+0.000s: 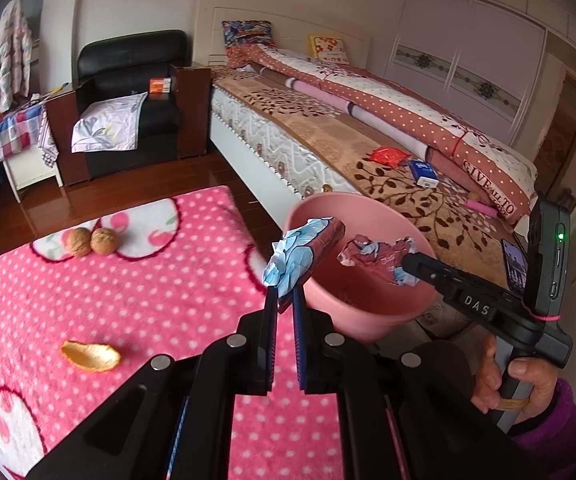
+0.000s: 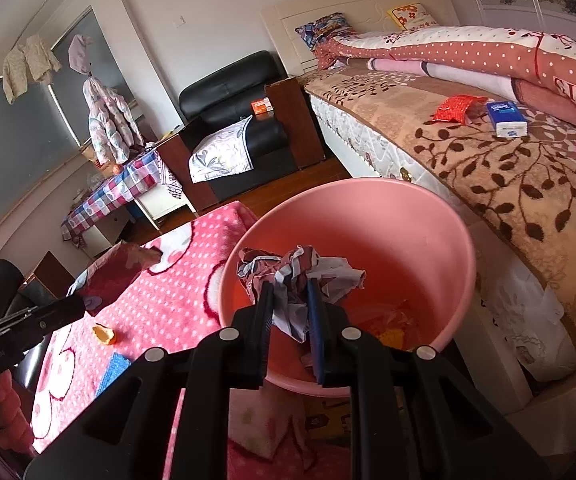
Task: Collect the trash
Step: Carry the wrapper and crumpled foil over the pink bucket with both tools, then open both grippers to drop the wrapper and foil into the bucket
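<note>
Both grippers are loaded. Left gripper (image 1: 286, 294) has its jaws pinched nearly closed on a crumpled wrapper (image 1: 301, 258), blue-white and dark red, held up just beside the near rim of the pink bin (image 1: 371, 322), not yet over the opening. Right gripper (image 2: 291, 296) is closed tight on a second paper wad (image 2: 299, 272), same red and pale colours, hanging right over the bin's mouth in the right wrist view.

Progress, as I judge it: partway. Inside the bin I can see orange and yellow scraps at the bottom, so some trash looks already in. Two pieces are in my grips and not dropped yet.

Left to do: an orange peel (image 1: 90, 356) lies on the pink dotted blanket (image 1: 148, 292), well apart from the bin. Two walnuts (image 1: 92, 241) sit side by side further back on the blanket; can't tell if they count as trash. On the bed (image 1: 367, 148) there's a red packet (image 1: 385, 157) and a blue tissue pack (image 1: 423, 173) near each other, red one possibly trash, unsure.

Next call, my guess: release the right wad first since it's already above the bin, then bring the left one over the rim.
</note>
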Action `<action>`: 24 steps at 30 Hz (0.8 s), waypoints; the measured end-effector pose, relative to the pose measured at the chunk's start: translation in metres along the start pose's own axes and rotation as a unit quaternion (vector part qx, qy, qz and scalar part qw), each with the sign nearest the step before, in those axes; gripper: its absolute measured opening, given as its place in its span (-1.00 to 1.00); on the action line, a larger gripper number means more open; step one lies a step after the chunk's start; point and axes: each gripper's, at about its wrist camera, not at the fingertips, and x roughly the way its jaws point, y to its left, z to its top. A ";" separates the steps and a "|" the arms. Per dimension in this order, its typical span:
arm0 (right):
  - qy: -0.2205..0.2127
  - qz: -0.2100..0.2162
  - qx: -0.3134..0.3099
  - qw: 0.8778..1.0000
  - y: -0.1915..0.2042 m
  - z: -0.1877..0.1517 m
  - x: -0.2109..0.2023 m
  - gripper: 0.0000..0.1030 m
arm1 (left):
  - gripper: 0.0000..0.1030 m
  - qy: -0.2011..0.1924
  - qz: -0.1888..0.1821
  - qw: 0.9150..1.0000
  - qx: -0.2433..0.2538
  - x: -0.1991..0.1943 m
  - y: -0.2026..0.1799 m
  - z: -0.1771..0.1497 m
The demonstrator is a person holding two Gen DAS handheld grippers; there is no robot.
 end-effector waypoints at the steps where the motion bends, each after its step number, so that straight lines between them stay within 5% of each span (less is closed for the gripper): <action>1: 0.000 -0.002 0.000 1.000 -0.001 -0.001 -0.001 -0.67 | -0.87 0.001 -0.001 1.000 0.003 0.002 -0.003 0.001; 24: -0.007 -0.020 0.028 0.999 -0.026 -0.004 -0.006 -0.67 | -0.86 0.037 -0.007 0.998 0.058 0.057 -0.056 0.017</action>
